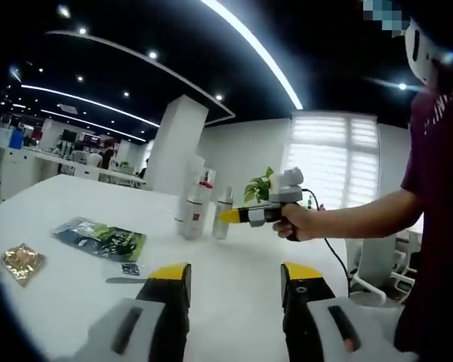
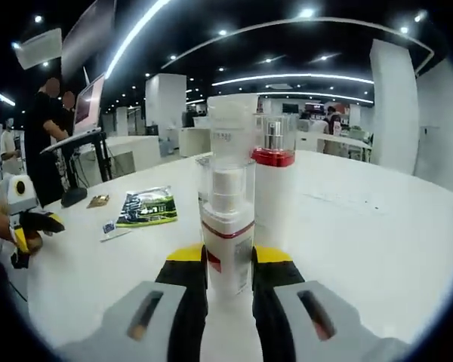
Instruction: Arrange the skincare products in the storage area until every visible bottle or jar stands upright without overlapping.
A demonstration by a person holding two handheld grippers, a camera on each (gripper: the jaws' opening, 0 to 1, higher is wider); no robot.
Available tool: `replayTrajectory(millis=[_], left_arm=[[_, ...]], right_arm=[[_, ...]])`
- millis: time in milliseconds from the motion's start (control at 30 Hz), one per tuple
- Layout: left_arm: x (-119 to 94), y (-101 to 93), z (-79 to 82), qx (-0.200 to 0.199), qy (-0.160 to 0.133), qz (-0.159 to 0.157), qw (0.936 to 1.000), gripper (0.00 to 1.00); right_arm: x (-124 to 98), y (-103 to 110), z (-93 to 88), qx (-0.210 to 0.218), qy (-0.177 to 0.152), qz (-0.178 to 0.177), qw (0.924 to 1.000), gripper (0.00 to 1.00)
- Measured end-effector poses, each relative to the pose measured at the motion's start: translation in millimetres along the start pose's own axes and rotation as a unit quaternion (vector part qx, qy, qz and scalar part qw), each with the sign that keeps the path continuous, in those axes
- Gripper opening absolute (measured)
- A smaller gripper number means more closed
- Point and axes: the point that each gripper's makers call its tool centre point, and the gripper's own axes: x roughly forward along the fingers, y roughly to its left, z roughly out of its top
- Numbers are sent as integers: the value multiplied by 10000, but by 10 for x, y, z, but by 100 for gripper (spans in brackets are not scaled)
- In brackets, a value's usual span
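Left gripper view, L to R: a gold foil sachet (image 1: 22, 262) sits near the edge of the white table (image 1: 68, 309), then a green printed pouch (image 1: 100, 238) w/ a small dark sachet (image 1: 129, 268) just beside it. Your left gripper (image 1: 235, 283) hangs low over the table, jaws apart, nothing between them. Past it, a cluster of skincare bottles (image 1: 196, 209) stands upright mid-table; a slimmer pale bottle (image 1: 223, 213) is at its right side. Your right gripper (image 1: 230, 216) comes in from the right, held in your hand (image 1: 296, 223), yellow tips at that cluster. A green plant (image 1: 257, 186) shows behind it.

Right gripper view, L to R: the left gripper is at the far left edge; gold sachet, then green pouch, lie further along the table. The right gripper's jaws are closed in on a clear-capped pump bottle (image 2: 226, 245), upright, touching both pads as far as you can tell – distortion makes contact hard to confirm. Just behind-right stands a red-collared white bottle (image 2: 275, 192); a taller frosted-cap bottle (image 2: 232, 124) rises behind both.
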Motion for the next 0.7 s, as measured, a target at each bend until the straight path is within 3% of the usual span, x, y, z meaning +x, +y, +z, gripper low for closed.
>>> replayTrajectory(millis=[300, 700], left_arm=[[2, -1, -9, -18, 20, -9, 10000, 49], [4, 3, -18, 9, 60, -4, 10000, 47]], right_arm=[[149, -35, -58, 146, -58, 32, 9999, 20], [302, -65, 2, -146, -303, 68, 9994, 21]])
